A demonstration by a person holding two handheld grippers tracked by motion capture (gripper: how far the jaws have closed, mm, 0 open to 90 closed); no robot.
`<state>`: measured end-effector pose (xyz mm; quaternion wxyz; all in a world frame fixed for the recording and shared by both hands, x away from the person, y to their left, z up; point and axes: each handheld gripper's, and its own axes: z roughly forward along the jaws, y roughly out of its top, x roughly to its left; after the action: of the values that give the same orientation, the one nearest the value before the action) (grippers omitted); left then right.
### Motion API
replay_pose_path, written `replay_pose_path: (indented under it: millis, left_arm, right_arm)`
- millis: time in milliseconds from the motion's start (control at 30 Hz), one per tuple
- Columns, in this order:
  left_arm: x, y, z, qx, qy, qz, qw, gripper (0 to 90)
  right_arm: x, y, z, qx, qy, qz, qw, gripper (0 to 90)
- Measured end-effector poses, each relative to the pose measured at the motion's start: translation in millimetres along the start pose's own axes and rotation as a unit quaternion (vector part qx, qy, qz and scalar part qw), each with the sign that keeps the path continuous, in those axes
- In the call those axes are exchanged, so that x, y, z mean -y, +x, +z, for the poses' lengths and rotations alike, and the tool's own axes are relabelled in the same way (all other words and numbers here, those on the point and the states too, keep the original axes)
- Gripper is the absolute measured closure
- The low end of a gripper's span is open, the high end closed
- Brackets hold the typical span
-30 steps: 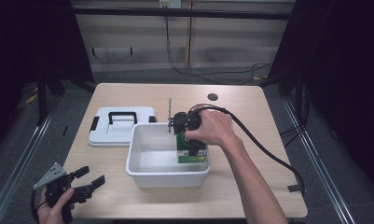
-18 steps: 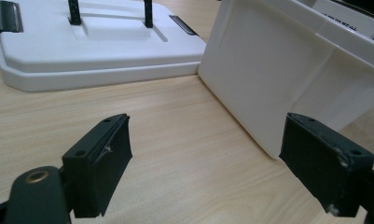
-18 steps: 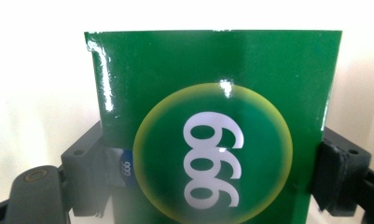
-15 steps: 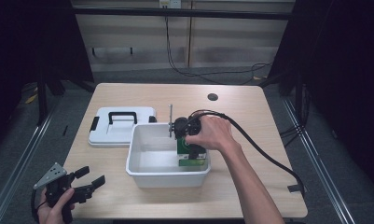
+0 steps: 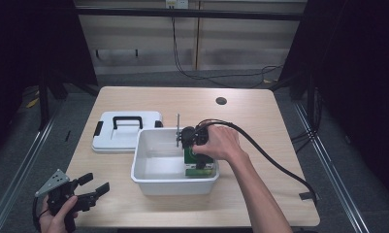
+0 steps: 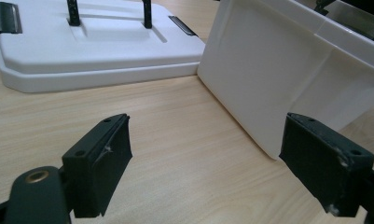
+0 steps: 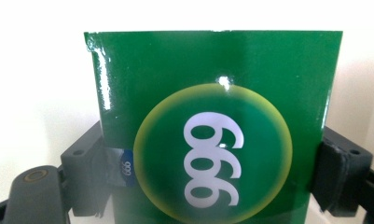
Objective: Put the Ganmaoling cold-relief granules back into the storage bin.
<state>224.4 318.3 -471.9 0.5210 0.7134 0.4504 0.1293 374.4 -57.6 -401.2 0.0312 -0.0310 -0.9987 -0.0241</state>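
- The right gripper [image 5: 191, 145] is clamping a glossy green carton with a white "999" roundel [image 7: 212, 140], both jaws pressing its sides.
- The carton is sitting inside the white rectangular plastic bin [image 5: 148, 179], centre frame; release is judged outstanding.
- The white handled lid [image 5: 126, 131] is lying off, upper left.
- The left gripper [image 5: 88, 191] is idling lower left, jaws apart, holding nothing.

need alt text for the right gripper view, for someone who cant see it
A glossy green box with a yellow-rimmed circle and white digits sits clamped between the right gripper's two black jaws. White plastic lies behind it.
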Motion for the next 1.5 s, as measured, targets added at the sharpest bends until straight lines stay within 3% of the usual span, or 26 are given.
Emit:
replay_pose_path:
  millis: [333,933,1167,1500]
  left_arm:
    - [0.2,-0.1,0.3,0.001,0.001,-0.002,1.0,15.9]
    - [-0.2,0.1,0.8,-0.001,0.0,0.0,1.0,15.9]
    - [-0.2,0.2,1.2,-0.002,0.0,0.0,1.0,15.9]
    - [-0.2,1.1,2.6,0.0,0.002,-0.001,1.0,15.9]
  right_arm:
    - [0.0,-0.6,12.5,0.002,0.007,0.006,1.0,13.9]
    - [-1.0,-2.0,12.4,-0.002,0.019,0.012,0.9997,12.8]
    - [0.7,-1.4,12.6,-0.001,0.013,0.003,0.9999,10.9]
    - [3.5,-1.2,7.3,-0.017,-0.005,-0.002,0.9998,10.5]
